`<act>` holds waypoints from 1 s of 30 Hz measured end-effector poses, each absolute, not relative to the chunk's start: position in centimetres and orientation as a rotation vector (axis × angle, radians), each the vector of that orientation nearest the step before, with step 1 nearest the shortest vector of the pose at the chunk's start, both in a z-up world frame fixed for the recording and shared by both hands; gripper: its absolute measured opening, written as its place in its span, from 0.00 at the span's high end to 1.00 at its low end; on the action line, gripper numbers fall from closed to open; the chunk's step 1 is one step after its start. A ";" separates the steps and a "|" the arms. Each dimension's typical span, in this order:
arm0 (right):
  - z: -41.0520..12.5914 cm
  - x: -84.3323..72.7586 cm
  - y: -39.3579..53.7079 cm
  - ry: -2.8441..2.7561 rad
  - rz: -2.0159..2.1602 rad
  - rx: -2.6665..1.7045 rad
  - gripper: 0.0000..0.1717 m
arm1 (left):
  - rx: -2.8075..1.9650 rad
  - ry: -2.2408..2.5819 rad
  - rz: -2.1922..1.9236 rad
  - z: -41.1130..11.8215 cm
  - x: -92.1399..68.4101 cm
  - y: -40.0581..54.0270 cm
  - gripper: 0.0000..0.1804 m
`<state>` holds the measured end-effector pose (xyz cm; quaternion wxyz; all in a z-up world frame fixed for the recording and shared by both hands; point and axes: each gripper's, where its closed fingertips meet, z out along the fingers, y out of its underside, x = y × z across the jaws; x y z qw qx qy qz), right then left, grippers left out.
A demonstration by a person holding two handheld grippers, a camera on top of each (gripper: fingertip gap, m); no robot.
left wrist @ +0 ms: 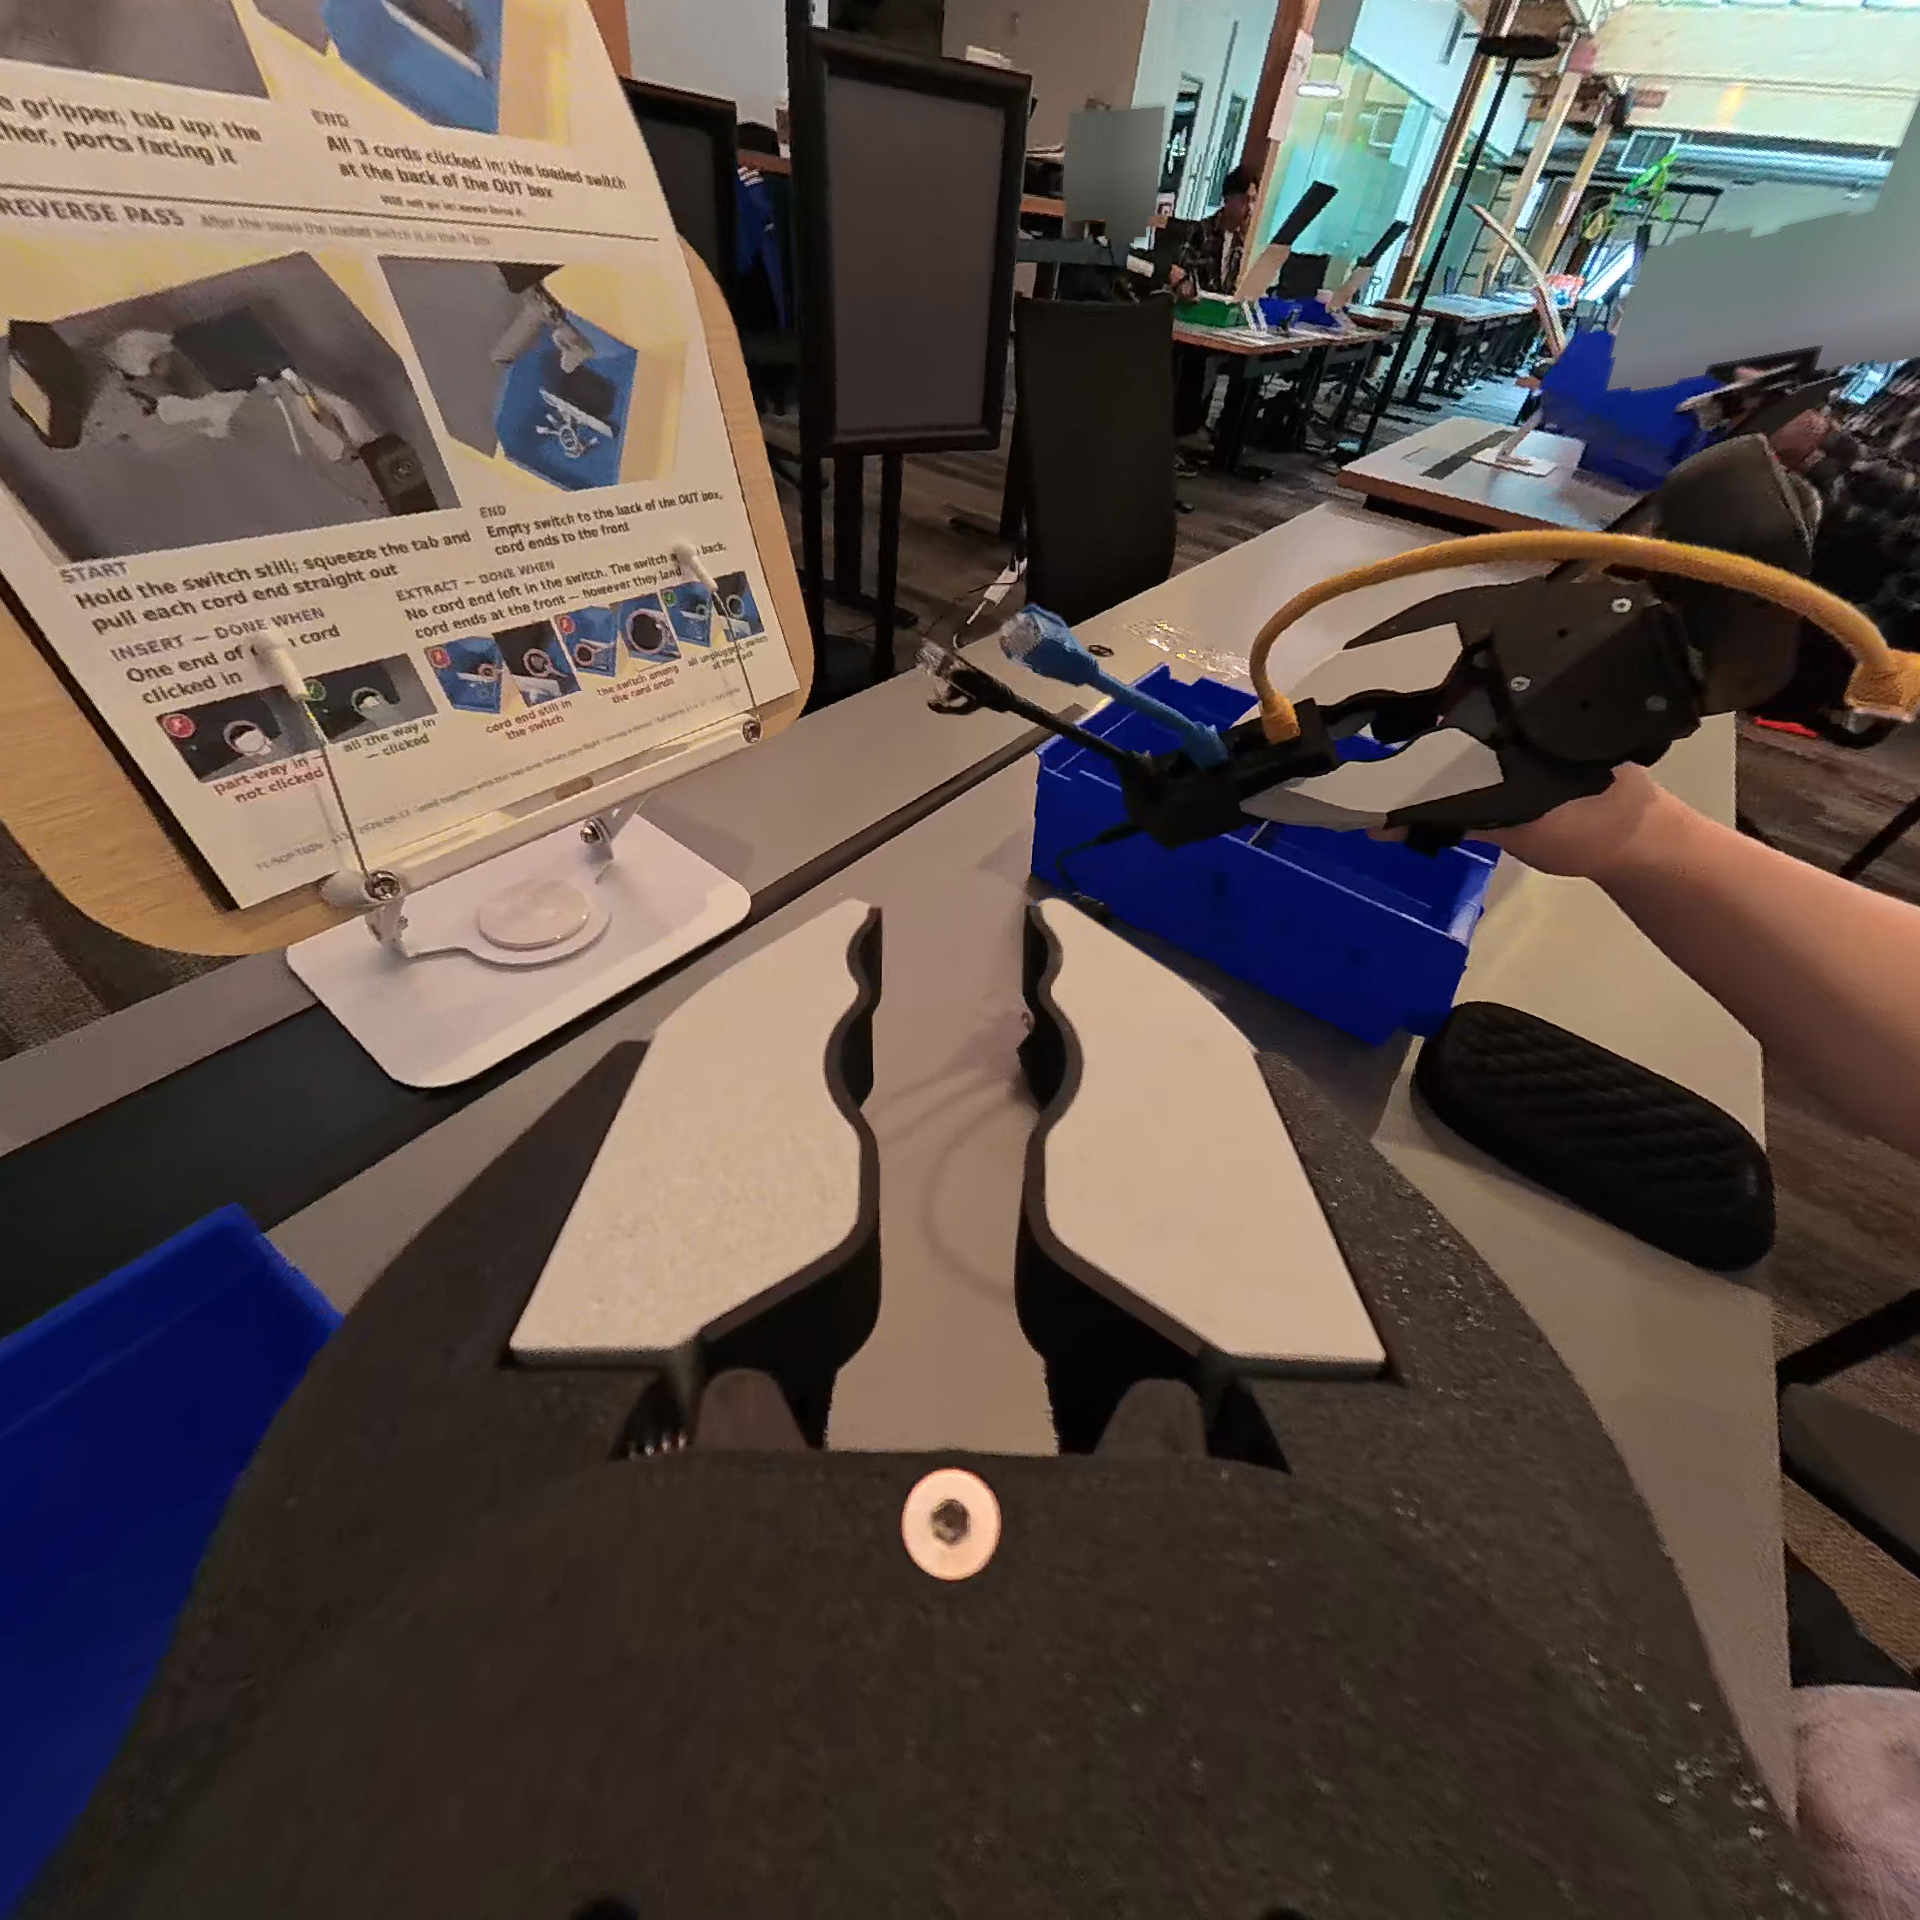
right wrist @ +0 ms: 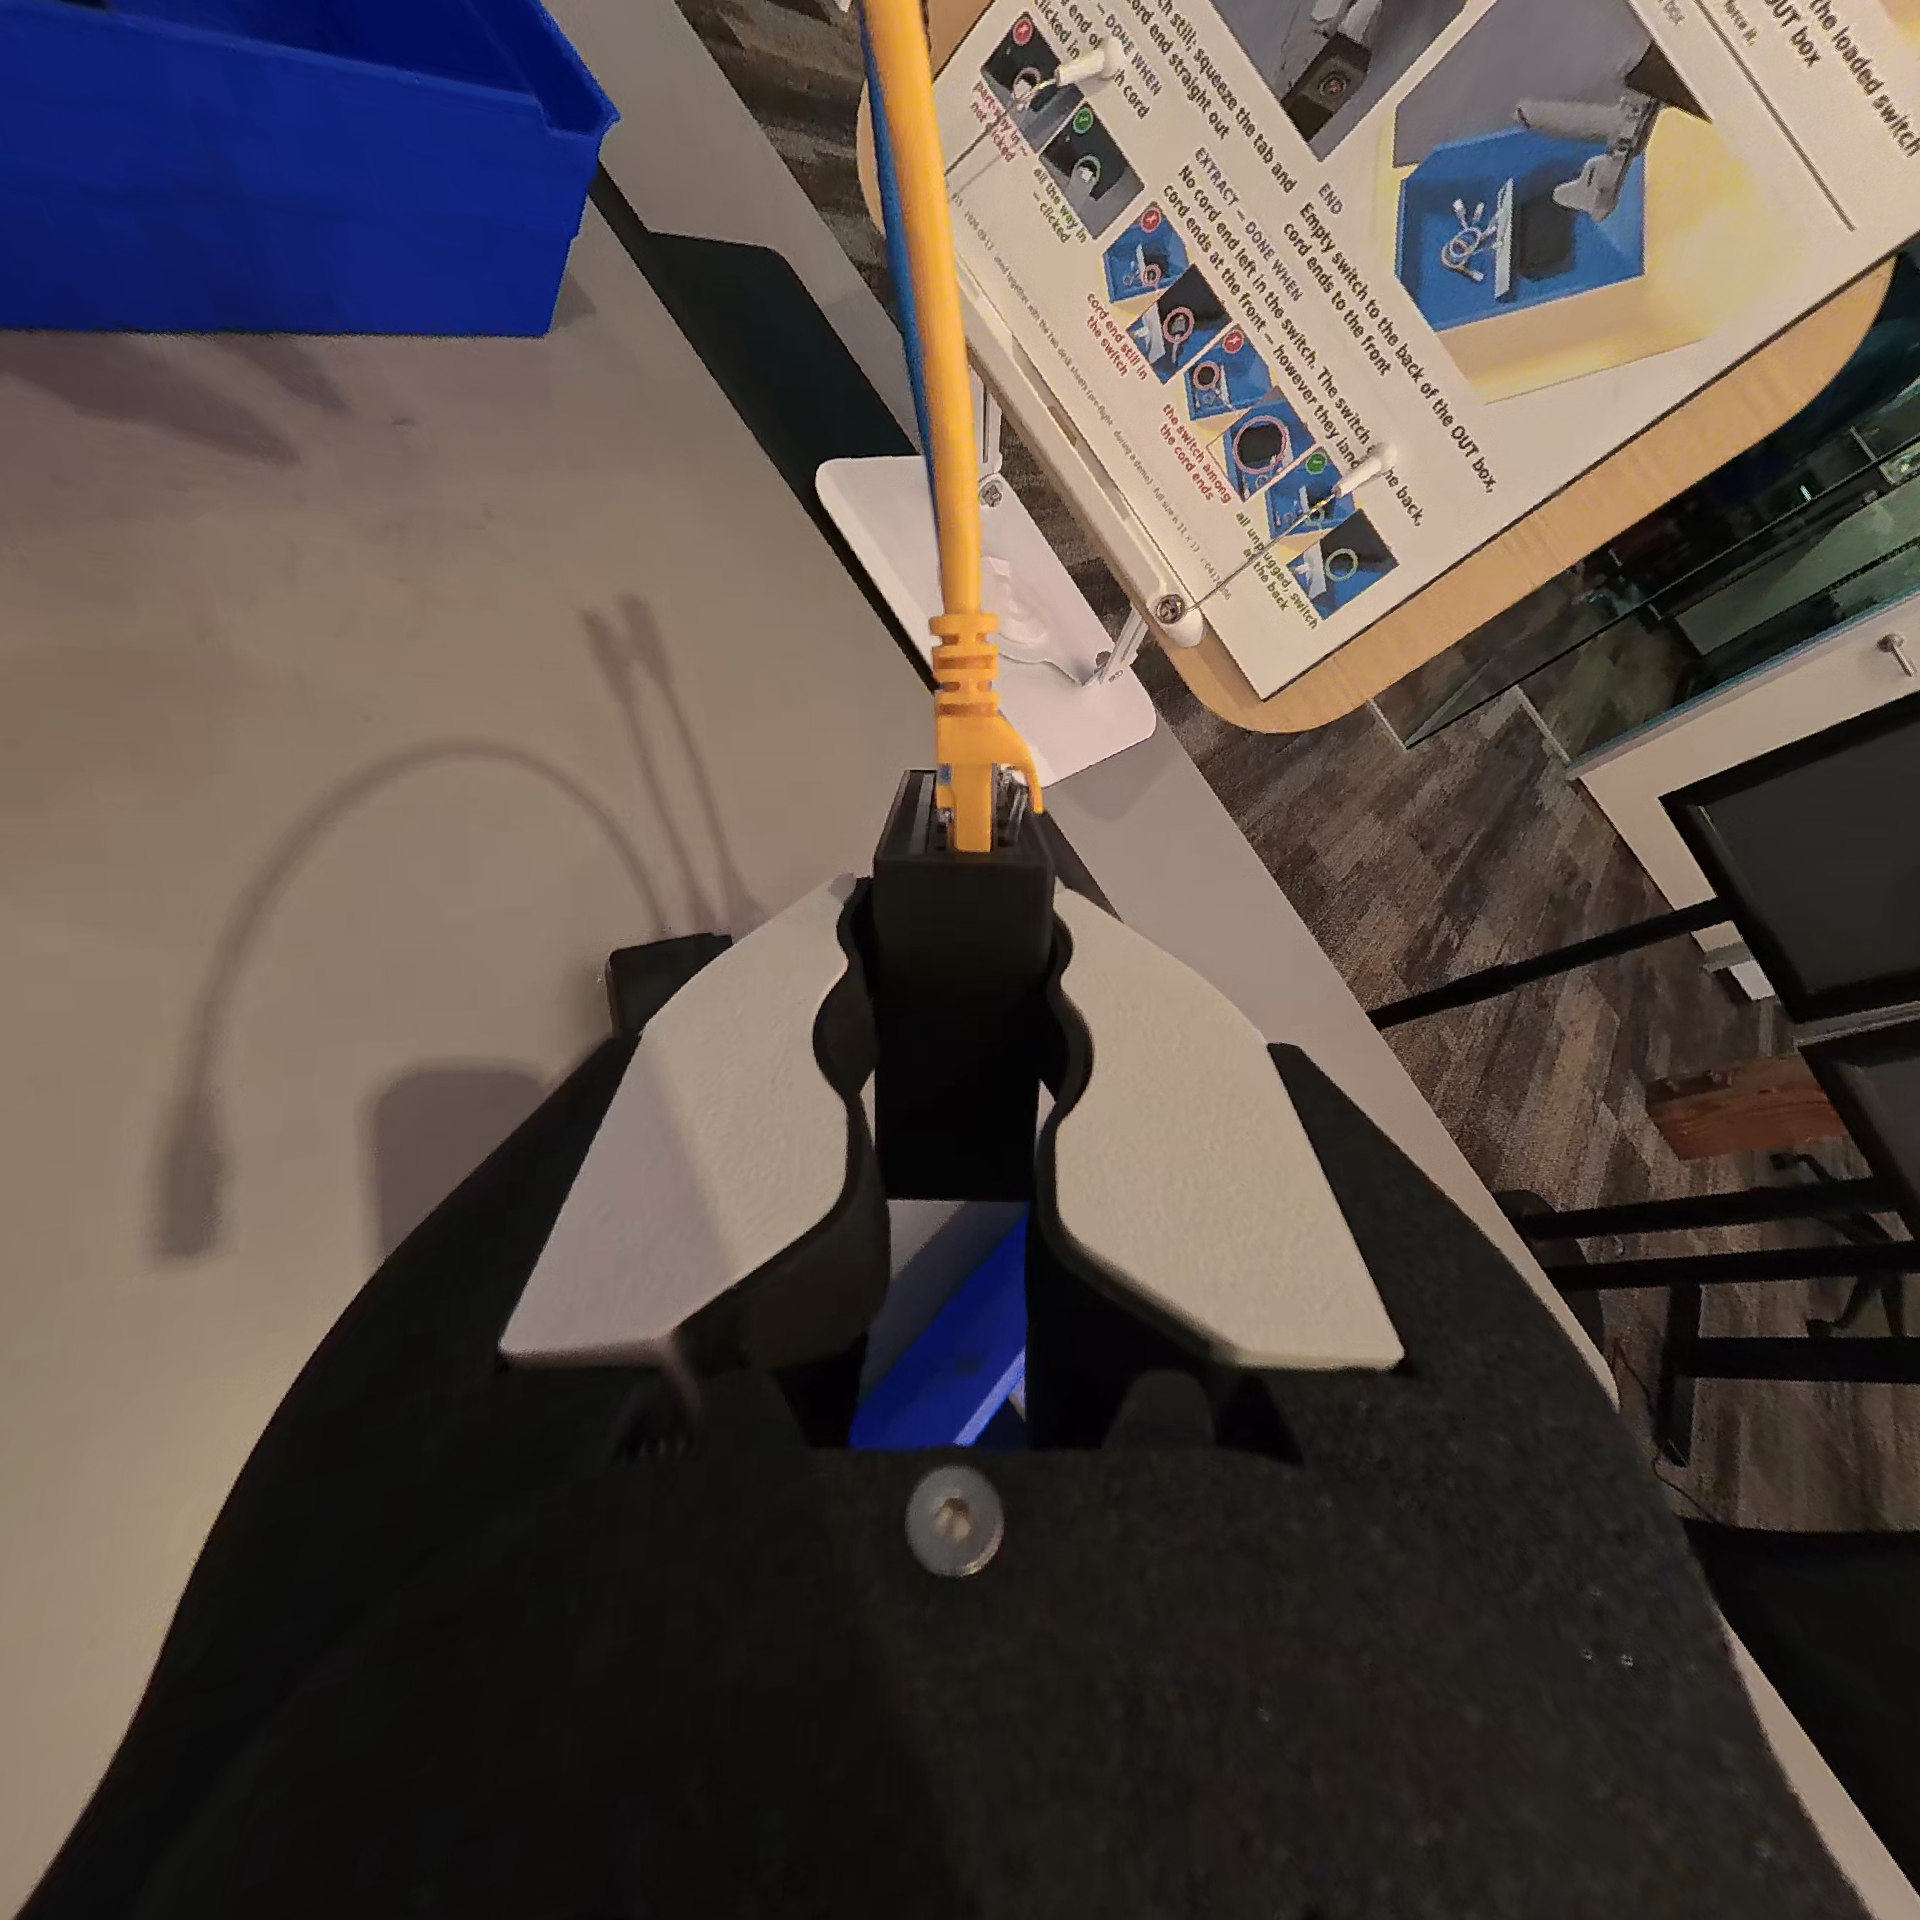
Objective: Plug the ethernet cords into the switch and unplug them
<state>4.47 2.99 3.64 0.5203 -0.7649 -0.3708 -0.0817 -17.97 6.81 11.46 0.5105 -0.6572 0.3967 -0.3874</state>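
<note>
Switch (right wrist: 956, 997) above grey table (right wrist: 416, 520)

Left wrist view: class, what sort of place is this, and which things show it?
Probably an open-plan office or lab set up for trials: rows of desks with a seated person, dark screens on stands, and an instruction sheet propped on the table.
</note>
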 end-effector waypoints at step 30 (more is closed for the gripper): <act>4.5 -1.5 3.2 -0.942 -0.094 -1.795 0.84 | -1.397 1.029 -1.147 11.3 -10.7 0.4 0.89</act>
